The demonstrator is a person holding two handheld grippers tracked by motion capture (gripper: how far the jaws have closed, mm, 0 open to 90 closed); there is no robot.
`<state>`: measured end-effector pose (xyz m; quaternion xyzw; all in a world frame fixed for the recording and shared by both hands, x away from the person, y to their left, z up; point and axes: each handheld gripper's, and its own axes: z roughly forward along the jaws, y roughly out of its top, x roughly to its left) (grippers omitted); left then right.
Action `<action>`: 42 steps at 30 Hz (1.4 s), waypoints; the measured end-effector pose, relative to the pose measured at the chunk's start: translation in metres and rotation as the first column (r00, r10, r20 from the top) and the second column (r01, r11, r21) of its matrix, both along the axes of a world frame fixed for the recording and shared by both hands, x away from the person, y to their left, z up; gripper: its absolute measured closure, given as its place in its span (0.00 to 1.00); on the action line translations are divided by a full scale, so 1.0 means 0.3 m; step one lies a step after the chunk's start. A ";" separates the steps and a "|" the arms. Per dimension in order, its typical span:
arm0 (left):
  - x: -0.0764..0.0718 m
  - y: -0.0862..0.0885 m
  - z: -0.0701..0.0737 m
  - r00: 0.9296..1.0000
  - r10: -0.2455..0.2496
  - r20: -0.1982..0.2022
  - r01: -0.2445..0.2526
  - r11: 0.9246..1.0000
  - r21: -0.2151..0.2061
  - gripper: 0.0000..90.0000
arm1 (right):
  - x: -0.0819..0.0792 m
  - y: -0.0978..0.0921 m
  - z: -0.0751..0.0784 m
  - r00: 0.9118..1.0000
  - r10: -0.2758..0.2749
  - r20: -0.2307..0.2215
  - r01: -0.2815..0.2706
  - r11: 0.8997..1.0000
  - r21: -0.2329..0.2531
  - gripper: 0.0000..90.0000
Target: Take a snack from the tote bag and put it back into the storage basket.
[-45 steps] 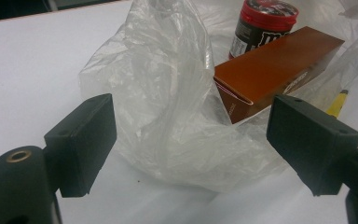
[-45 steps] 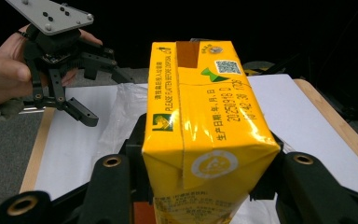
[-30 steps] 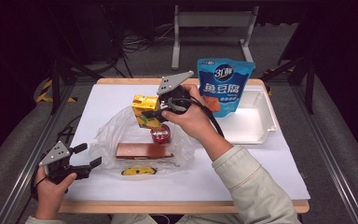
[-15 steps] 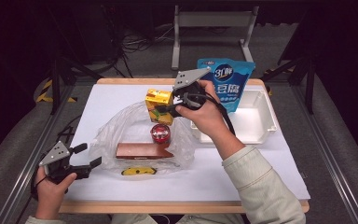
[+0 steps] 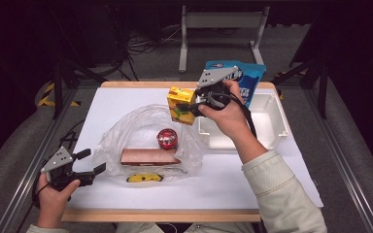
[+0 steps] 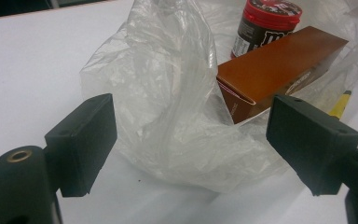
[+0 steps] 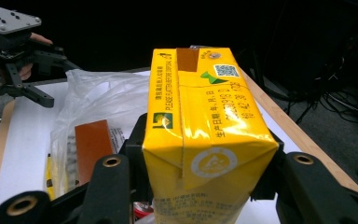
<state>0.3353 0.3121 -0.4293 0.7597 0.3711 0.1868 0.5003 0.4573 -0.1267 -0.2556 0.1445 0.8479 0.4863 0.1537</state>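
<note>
The right tool (image 5: 190, 108) has its jaws clamped on the yellow juice carton (image 5: 181, 104), held in the air between the clear plastic bag (image 5: 126, 141) and the white tray (image 5: 272, 121), so one item looks to be out. Left in the bag: the red-lidded jar (image 5: 167, 138) and the brown box (image 5: 148, 156) (the yellow item (image 5: 144, 178) lies at its front edge). The left tool (image 5: 88, 171) waits wide open and empty beside the bag on the surface (image 5: 252, 179).
</note>
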 end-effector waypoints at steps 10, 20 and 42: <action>0.001 -0.001 0.000 1.000 -0.002 0.001 0.002 1.000 0.004 0.19 | 0.017 -0.061 -0.002 0.999 -0.033 0.003 0.033 0.999 0.010 0.60; 0.001 -0.002 0.000 1.000 -0.001 -0.003 0.002 1.000 0.008 0.19 | 0.036 -0.119 -0.005 0.997 -0.075 0.010 0.074 0.997 0.009 0.60; 0.000 -0.003 0.000 1.000 -0.001 -0.001 0.001 1.000 0.009 0.19 | 0.080 -0.204 -0.045 0.988 -0.151 -0.007 0.151 0.988 0.002 0.60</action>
